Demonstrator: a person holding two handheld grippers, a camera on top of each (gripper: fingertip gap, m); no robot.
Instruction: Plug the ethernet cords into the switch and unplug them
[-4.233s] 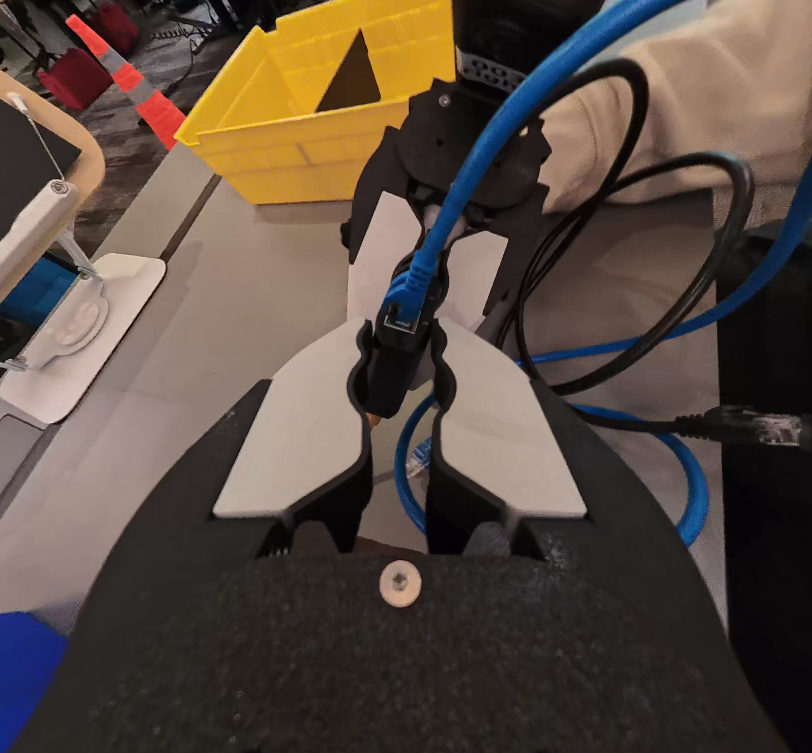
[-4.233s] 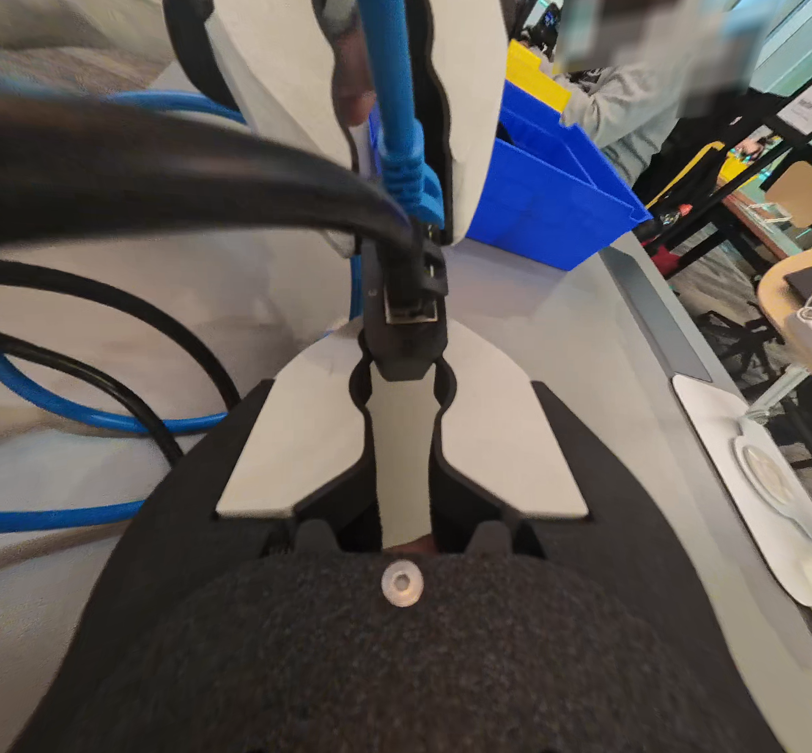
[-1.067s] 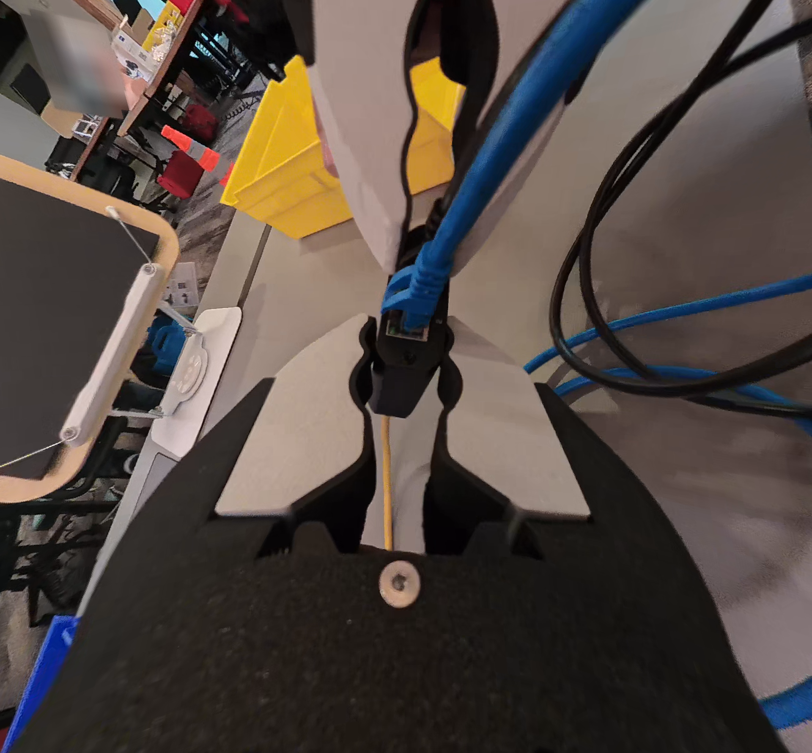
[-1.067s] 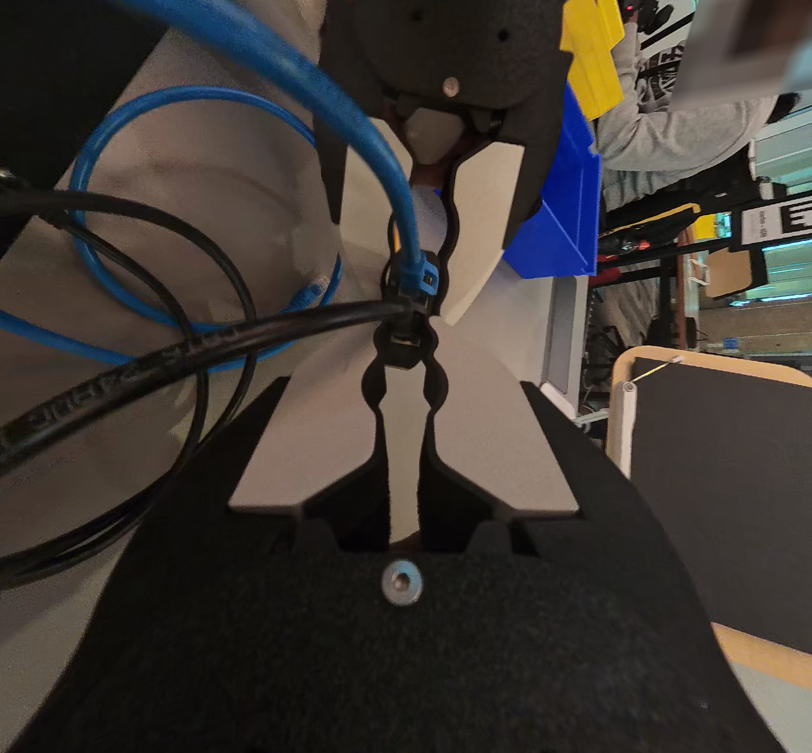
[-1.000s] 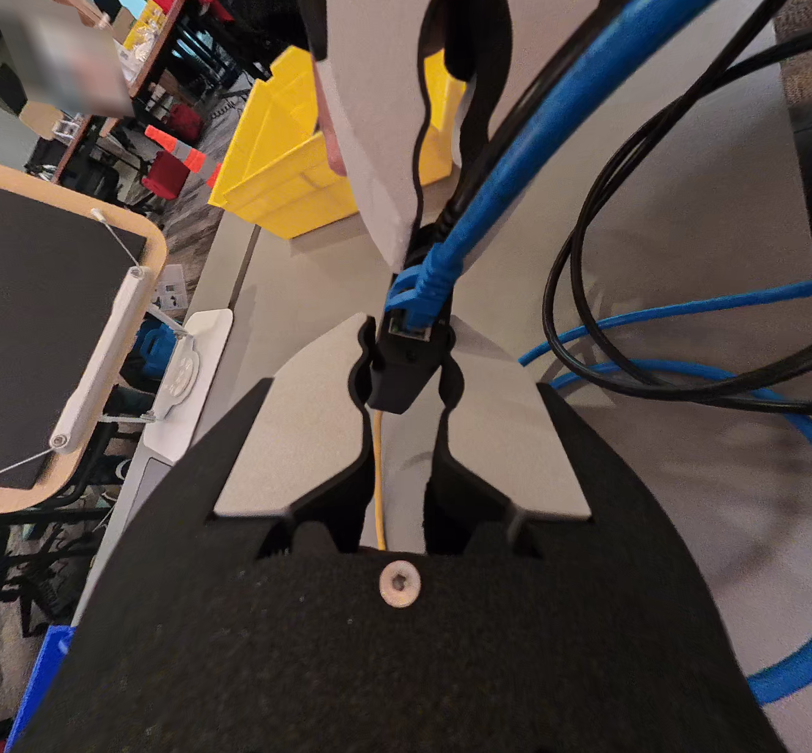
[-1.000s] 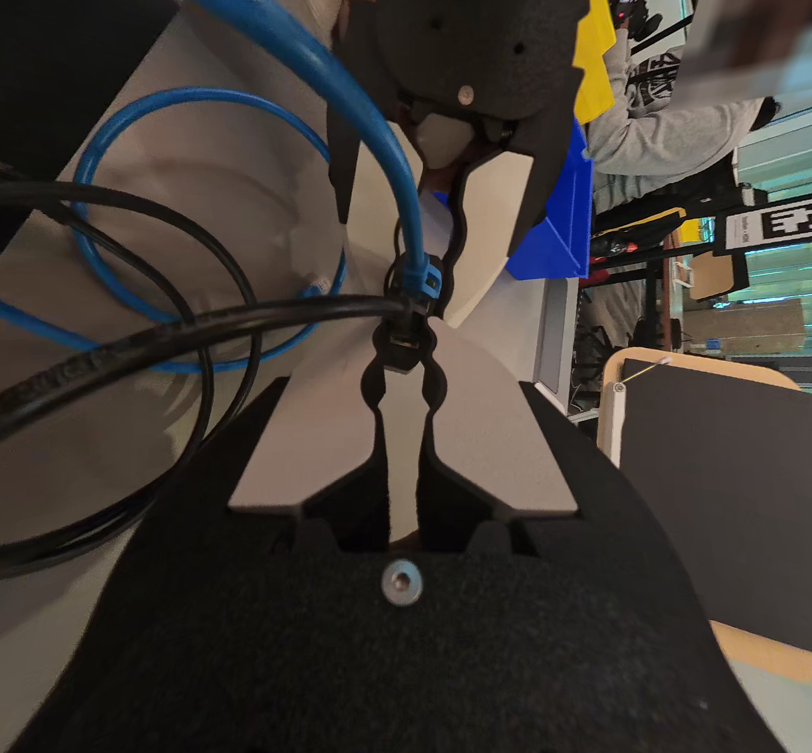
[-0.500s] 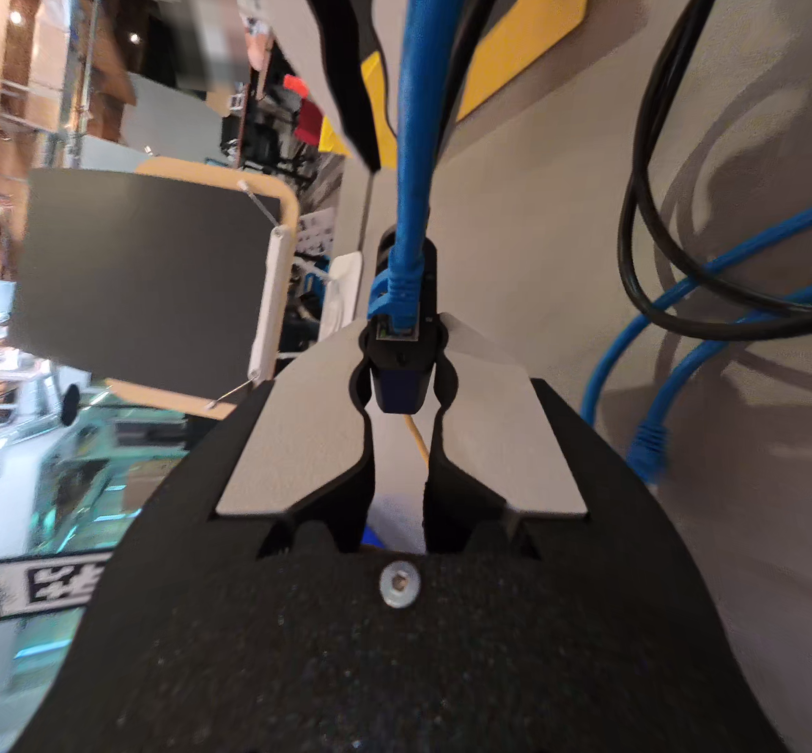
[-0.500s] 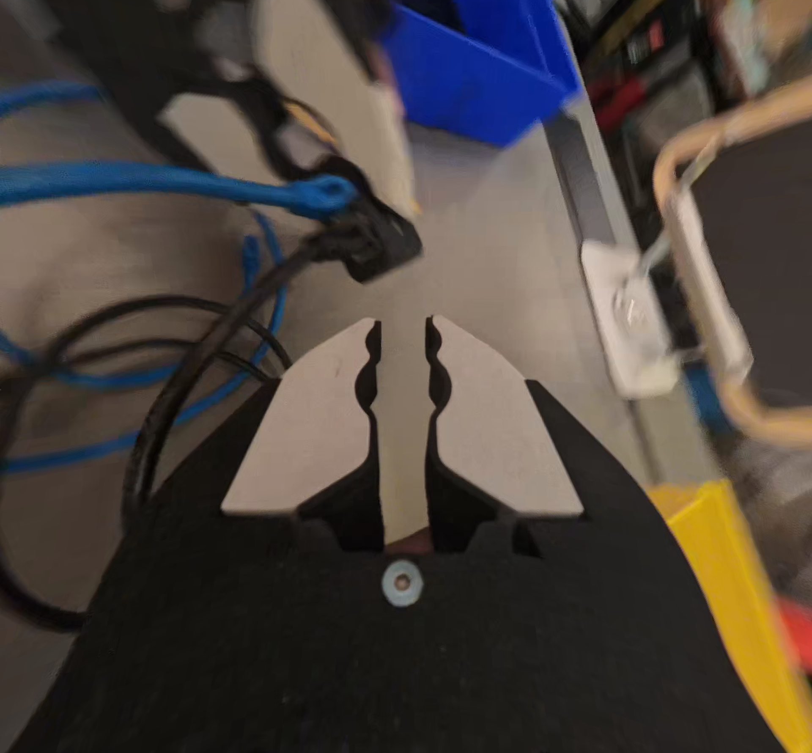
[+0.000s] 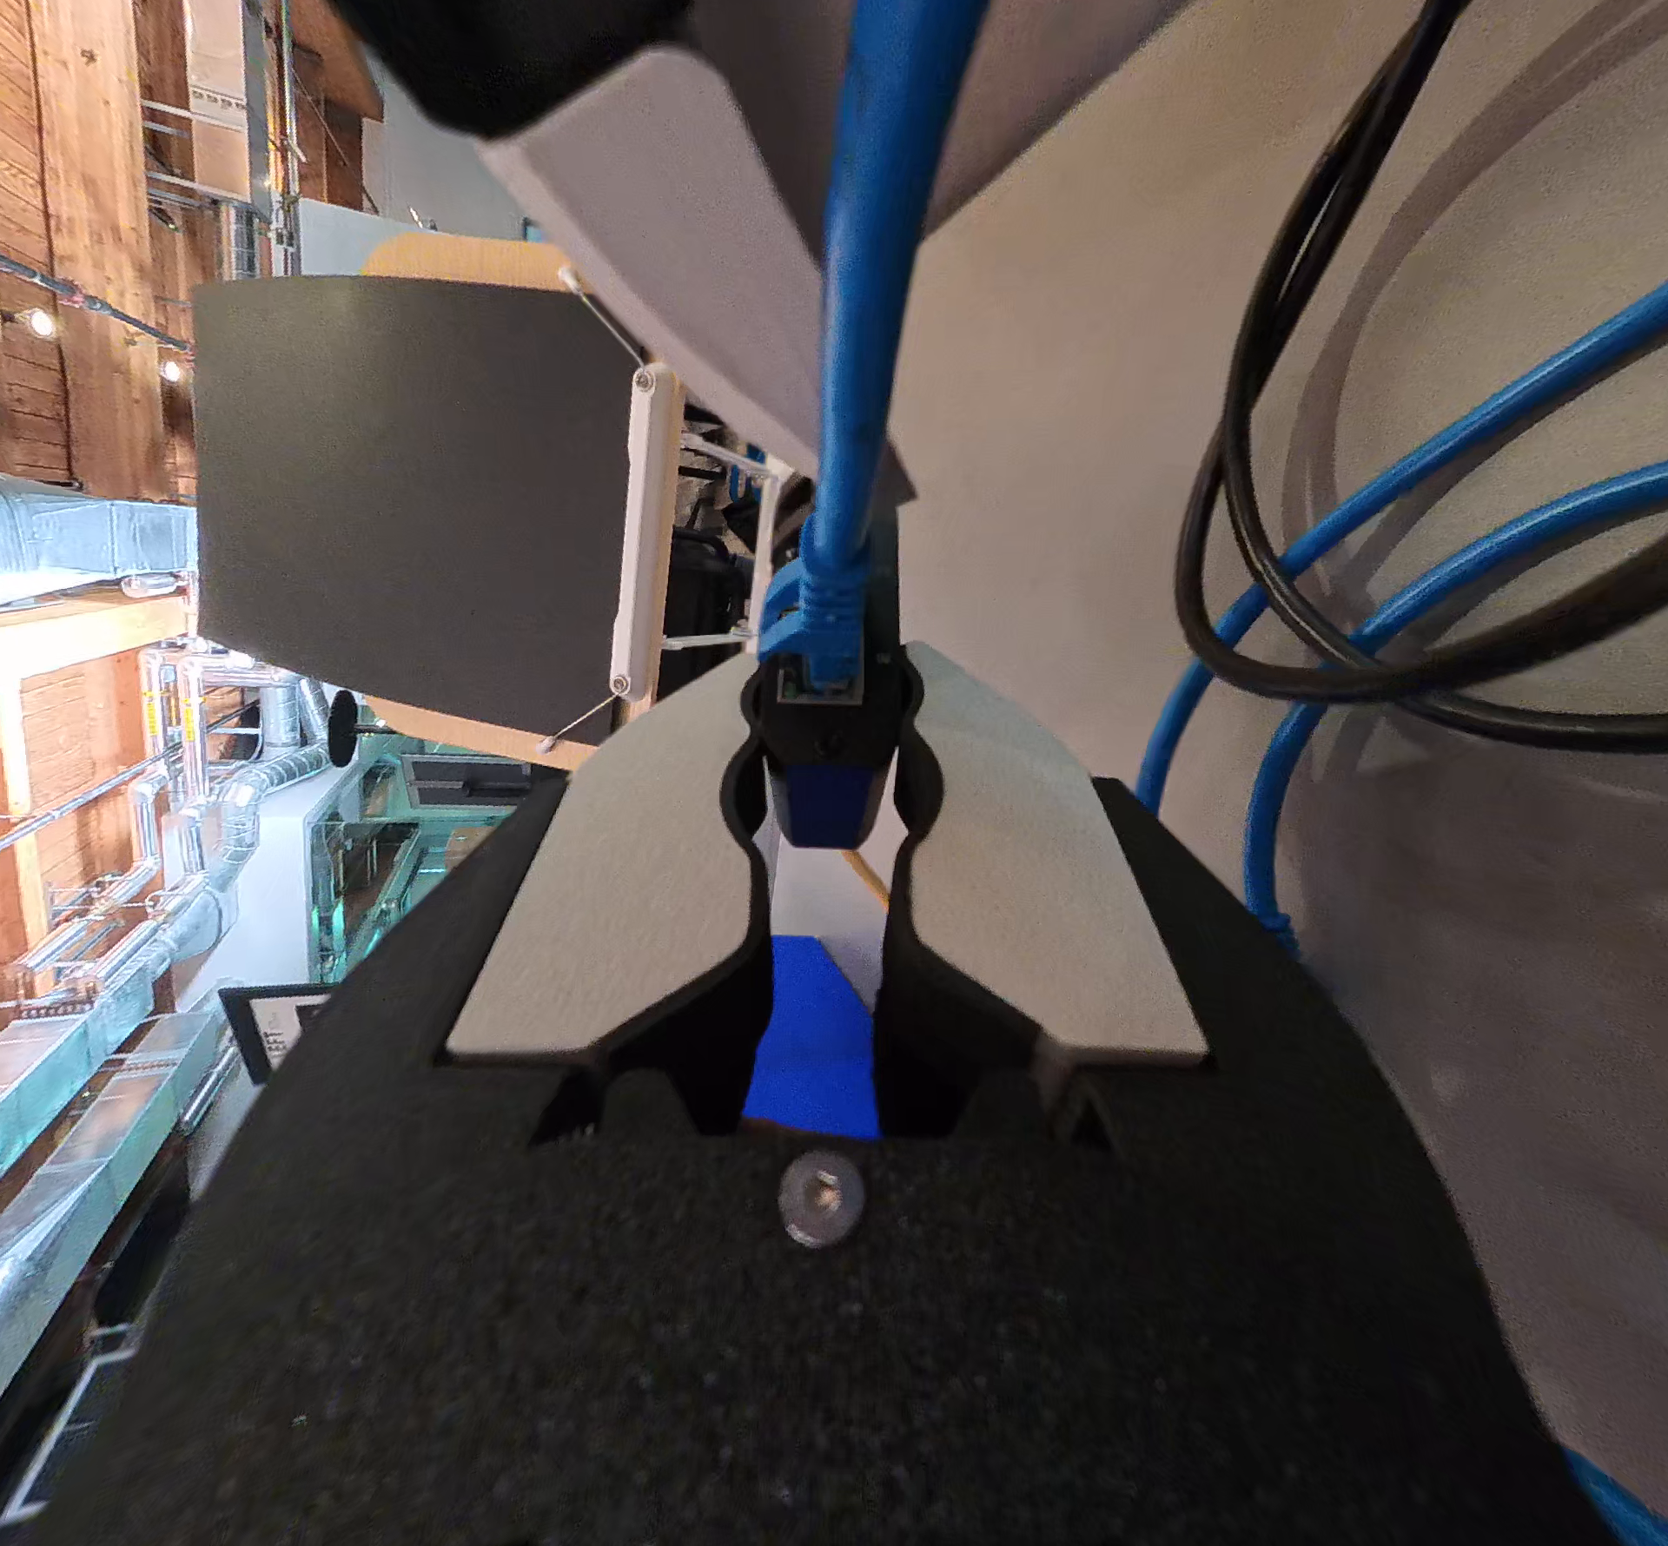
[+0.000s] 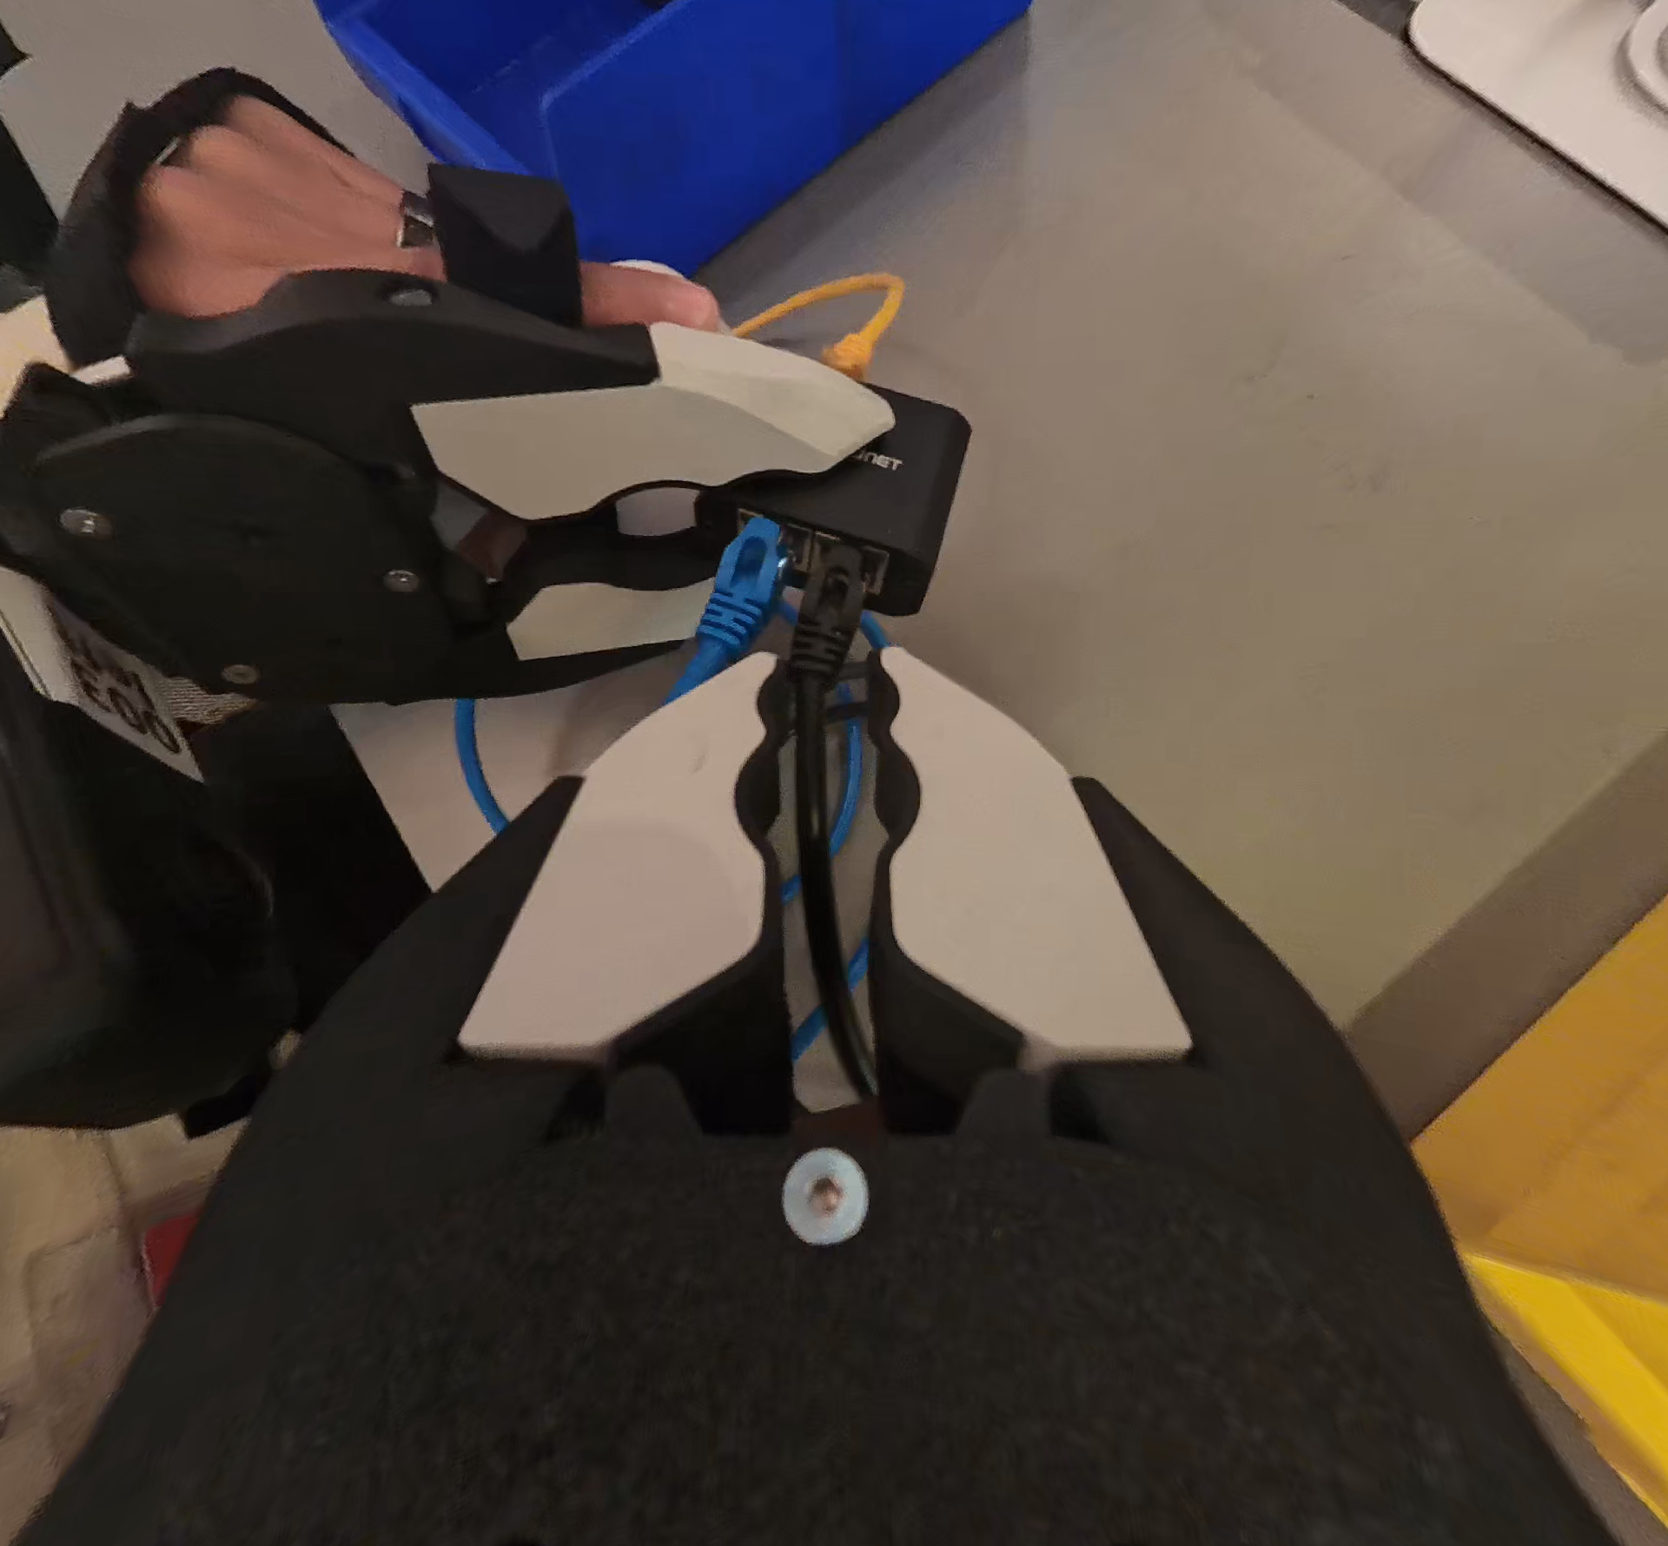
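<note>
Left gripper [image 9: 826,745] still clamping switch [image 10: 889,465], right gripper [image 10: 826,690] now open around black cord [image 10: 817,781].

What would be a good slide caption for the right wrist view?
Left gripper clamps the black switch; open right gripper straddles the plugged-in black cord beside the blue cord.

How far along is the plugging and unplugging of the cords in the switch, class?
Done: the blue ethernet cord and the black ethernet cord sit in the switch. In hand: the left gripper clamps the switch, while the right gripper straddles the black cord, open. Left: the orange cord lies unplugged behind the switch, and both plugged cords await unplugging.
</note>
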